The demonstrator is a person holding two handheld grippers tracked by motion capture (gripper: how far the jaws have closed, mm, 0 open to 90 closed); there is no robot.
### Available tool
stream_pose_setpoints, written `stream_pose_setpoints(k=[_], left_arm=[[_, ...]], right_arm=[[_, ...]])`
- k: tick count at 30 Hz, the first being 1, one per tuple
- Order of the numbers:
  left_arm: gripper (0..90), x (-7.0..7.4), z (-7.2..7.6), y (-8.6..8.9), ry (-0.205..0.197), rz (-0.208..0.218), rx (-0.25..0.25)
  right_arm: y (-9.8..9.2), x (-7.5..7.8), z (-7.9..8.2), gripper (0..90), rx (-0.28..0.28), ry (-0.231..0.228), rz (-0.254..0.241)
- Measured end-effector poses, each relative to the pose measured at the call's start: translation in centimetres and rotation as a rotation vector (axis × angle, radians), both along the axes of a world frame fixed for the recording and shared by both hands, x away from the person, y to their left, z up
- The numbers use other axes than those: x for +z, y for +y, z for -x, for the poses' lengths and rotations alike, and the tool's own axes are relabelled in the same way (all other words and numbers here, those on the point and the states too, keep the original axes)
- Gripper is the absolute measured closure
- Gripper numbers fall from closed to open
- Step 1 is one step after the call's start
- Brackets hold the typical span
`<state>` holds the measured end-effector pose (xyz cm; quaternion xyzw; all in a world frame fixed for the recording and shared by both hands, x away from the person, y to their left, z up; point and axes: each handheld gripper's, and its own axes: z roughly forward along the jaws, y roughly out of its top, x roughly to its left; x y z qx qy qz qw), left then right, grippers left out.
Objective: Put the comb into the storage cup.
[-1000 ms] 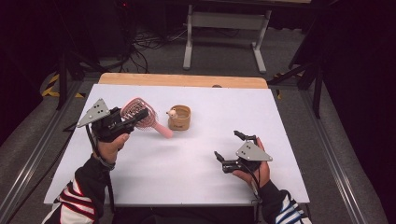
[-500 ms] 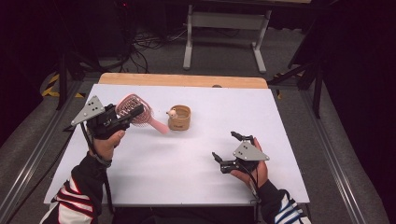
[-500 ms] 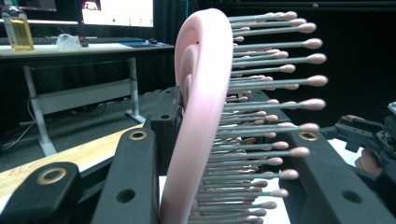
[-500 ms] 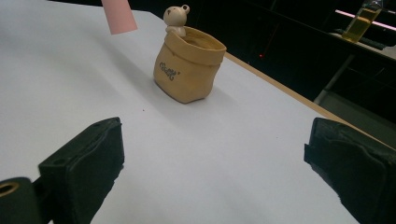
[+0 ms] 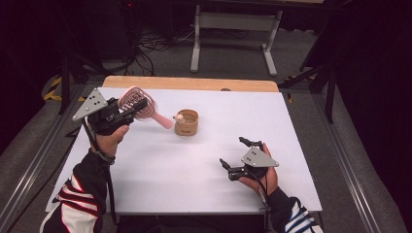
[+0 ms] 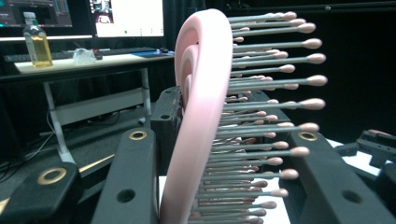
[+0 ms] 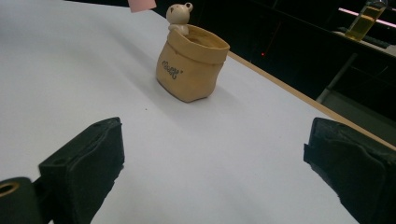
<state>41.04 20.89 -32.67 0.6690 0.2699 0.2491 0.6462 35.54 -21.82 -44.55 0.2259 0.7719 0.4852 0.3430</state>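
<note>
Clamping a pink plastic hairbrush by its oval, openwork head, the left gripper holds it raised over the white tabletop, the handle slanting toward a tan sack-shaped pot with a small bear figure on its rim. The brush's grey bristles end in rounded pink tips. The right gripper, jaws spread wide and empty, sits low near the front edge.

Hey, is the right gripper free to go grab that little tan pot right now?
Probably yes. The right gripper is open with nothing in it, and bare white table lies between it and the tan pot. The pink hairbrush hangs in the left gripper, off to one side.
</note>
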Motion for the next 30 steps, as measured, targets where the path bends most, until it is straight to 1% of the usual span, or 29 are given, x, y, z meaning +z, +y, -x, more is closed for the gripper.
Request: stream_pose_setpoints(k=[3,4,8,13,15,20,21,30], left_arm=[[61.6,0.5,-0.3,-0.1,-0.011,-0.005,0.002],[61.5,0.8,-0.3,-0.2,-0.012,-0.015,0.004],[61.6,1.7,-0.8,-0.5,-0.031,-0.028,0.005],[61.6,2.6,-1.2,-1.0,-0.039,-0.034,0.005],[61.6,2.9,-1.4,-1.3,-0.044,-0.043,0.002],[61.6,3.2,-1.8,-1.9,-0.051,-0.041,-0.008],[61.6,3.2,-1.8,-2.0,-0.049,-0.047,-0.009],[61.6,3.4,-2.6,-3.1,-0.049,-0.040,-0.017]], right_arm=[[0.0,0.0,0.0,5.3,0.002,0.003,0.001],[0.0,0.0,0.0,5.4,0.001,0.003,0.002],[0.0,0.0,-0.1,5.5,0.001,0.004,0.005],[0.0,0.0,-0.1,5.6,-0.004,0.006,0.012],[0.0,0.0,-0.1,5.7,-0.005,0.005,0.012],[0.0,0.0,-0.1,5.7,-0.004,0.006,0.011],[0.0,0.0,-0.1,5.7,-0.003,0.006,0.012],[0.0,0.0,0.0,5.8,-0.001,0.009,0.012]])
